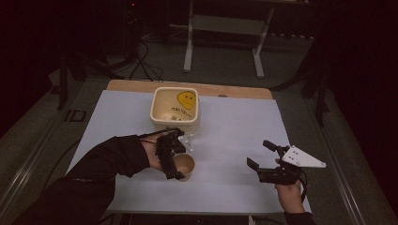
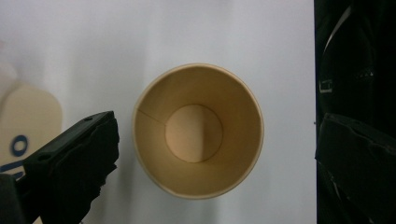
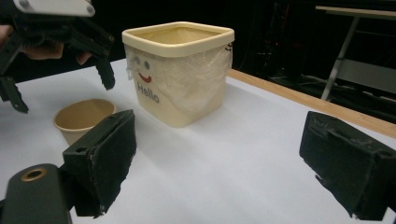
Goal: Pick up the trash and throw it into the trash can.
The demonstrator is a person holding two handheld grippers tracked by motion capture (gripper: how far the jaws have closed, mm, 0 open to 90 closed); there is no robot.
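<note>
The paper cup [image 1: 184,166] stands upright and empty on the desk [image 1: 234,140], at about 6 o'clock from the cream tub [image 1: 174,110] and near it. The left gripper [image 1: 171,157] hangs directly over the cup, pointing down, with its jaws spread wide on either side of the rim and touching nothing; the left gripper view looks straight into the cup [image 2: 198,130], whose bare bottom shows. Judging by this, the grasp is not yet made: the jaws have to drop around the wall and close, and whatever is to be done with the cup after that is all ahead.

The right gripper [image 1: 263,157] is held well apart at about 3 o'clock from the cup, above the desk, its jaws also wide open and empty. In the right gripper view the tub [image 3: 180,74] stands past the cup [image 3: 84,116], with a smiling face and the word "Hello" on its side and a thin clear liner inside.

Count: 1 cup, 1 tub, 2 grippers, 1 desk with a pale sheet over a wooden top.
</note>
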